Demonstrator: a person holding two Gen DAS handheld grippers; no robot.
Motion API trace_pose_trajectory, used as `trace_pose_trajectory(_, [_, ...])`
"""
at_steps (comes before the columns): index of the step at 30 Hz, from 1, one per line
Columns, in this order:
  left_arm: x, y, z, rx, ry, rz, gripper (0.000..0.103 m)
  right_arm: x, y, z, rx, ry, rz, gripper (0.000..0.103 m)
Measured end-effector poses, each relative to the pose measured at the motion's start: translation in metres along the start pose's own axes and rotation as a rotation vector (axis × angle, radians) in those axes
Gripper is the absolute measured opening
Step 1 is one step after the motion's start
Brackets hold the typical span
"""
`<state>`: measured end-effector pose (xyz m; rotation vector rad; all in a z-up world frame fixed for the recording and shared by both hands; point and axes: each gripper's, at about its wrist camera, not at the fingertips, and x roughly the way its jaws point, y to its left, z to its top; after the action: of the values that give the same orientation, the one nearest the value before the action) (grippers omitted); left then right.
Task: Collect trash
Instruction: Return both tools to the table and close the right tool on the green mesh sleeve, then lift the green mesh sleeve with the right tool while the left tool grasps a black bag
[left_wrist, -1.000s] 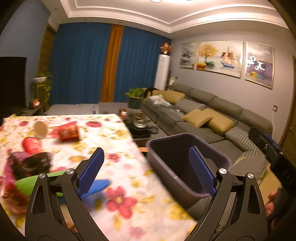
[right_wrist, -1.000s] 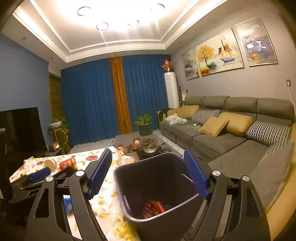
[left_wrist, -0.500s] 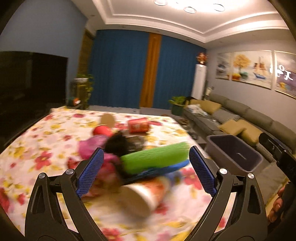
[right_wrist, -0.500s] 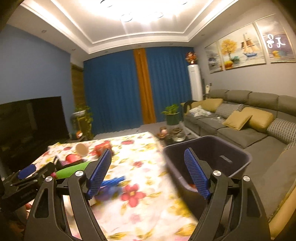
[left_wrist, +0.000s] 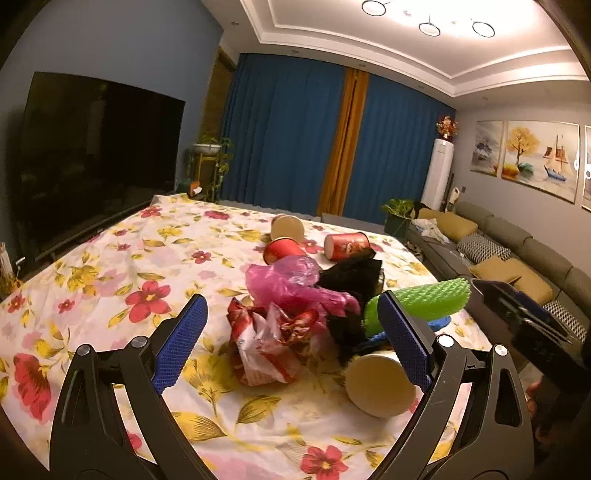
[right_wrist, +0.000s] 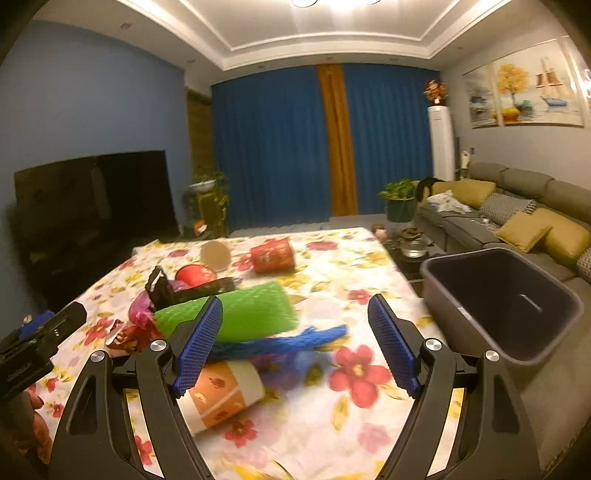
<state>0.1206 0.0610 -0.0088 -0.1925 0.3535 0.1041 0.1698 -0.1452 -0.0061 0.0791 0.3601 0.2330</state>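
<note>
A: While the left wrist view is up, how will that heap handle? The left gripper (left_wrist: 291, 341) hangs released over the flowered worktop (left_wrist: 110, 266), nothing between its jaws.

B: All of it light, I'd judge. The crumpled red-and-white wrapper (left_wrist: 266, 347) lies right ahead of the gripper and should crush flat, so pinch a raised fold near its middle. The pink plastic bag (left_wrist: 284, 280) behind it is slippery film; bunch it. The paper cup (left_wrist: 380, 384) on its side would dent, so take it across the rim. The green foam sleeve (left_wrist: 421, 302) is springy; grip mid-length.

A: And against a second ago?

B: Then this view faced the bin and sofa, with the trash off at the left edge. Now the pile fills the centre, close in.

A: Right wrist view?

B: The right gripper (right_wrist: 295, 339) is also released and empty. The orange-printed paper cup (right_wrist: 221, 395) lies by its left finger, and the blue net (right_wrist: 280, 343) trails from under the green sleeve (right_wrist: 240, 314); limp mesh, so take it where it bunches. The dark bin (right_wrist: 498, 302) stands at the worktop's right edge.

A: What changed?

B: A second ago the bin sat between its jaws, a red wrapper at the bottom. It has swung over to the trash.
</note>
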Motion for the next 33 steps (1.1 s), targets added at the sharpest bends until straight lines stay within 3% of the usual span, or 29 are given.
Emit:
trace_pose_trajectory(7, [0.01,0.009,-0.001,0.008,0.009,0.007,0.091,0.027,0.006,0.0,-0.009,0.049,0.077,0.079])
trace_pose_trajectory(11, [0.016,0.015,-0.002,-0.005,0.018,0.008,0.091,0.037,0.009,-0.002,-0.017,0.082,0.138,0.067])
trace_pose_trajectory(24, [0.025,0.021,-0.007,-0.02,0.048,0.007,0.091,0.028,0.026,-0.007,-0.068,0.111,0.298,0.011])
trace_pose_trajectory(33, [0.025,0.026,-0.006,-0.037,0.055,0.004,0.091,0.002,0.038,-0.005,-0.095,0.051,0.335,0.004])
